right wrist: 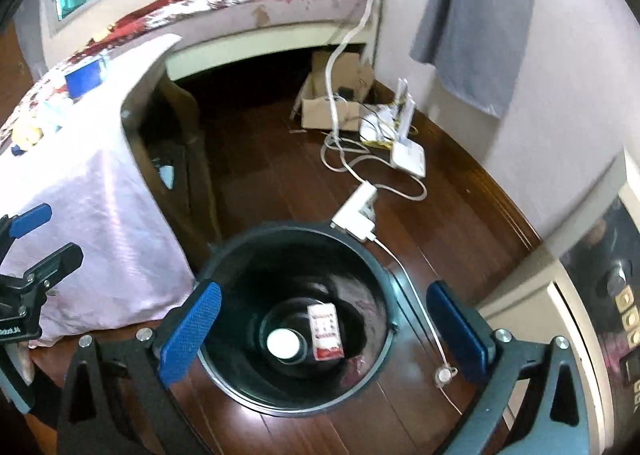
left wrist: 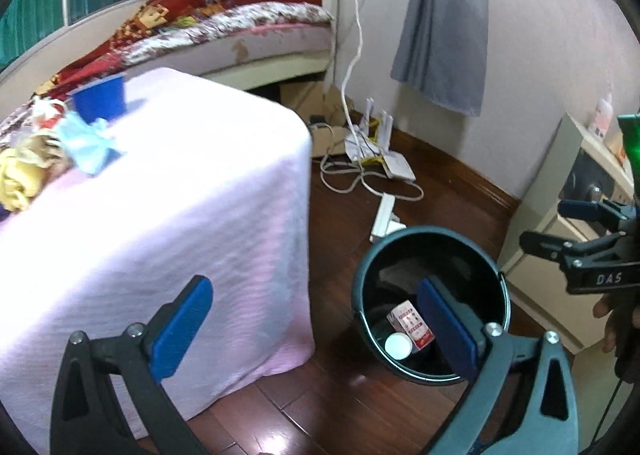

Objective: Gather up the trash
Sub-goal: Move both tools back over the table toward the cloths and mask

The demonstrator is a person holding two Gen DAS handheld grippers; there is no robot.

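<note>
Trash left on tabletop [left wrist: 224,159]: blue cup [left wrist: 100,101] and crumpled blue tissue [left wrist: 90,145], both light, crushable; pinch cup by rim. Left gripper [left wrist: 316,329] and right gripper [right wrist: 324,329] spread wide, empty, above bin [right wrist: 224,255] holding carton [right wrist: 326,331].

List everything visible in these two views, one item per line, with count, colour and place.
bin: one, dark, on the wood floor beside the table
carton: one, red and white, inside the bin
white-capped container: one, inside the bin beside the carton
table: one, draped in pale pink cloth
cup: one, blue, on the table
crumpled wad: one, light blue, on the table near the cup
yellow item: one, at the table's edge, unclear what
bed: one, floral cover, red headboard
router: one, white, on the floor by the wall
power strip: one, white, behind the bin
grey cloth: one, hanging on the wall
left gripper: jaws open, empty
right gripper: jaws open, above the bin
</note>
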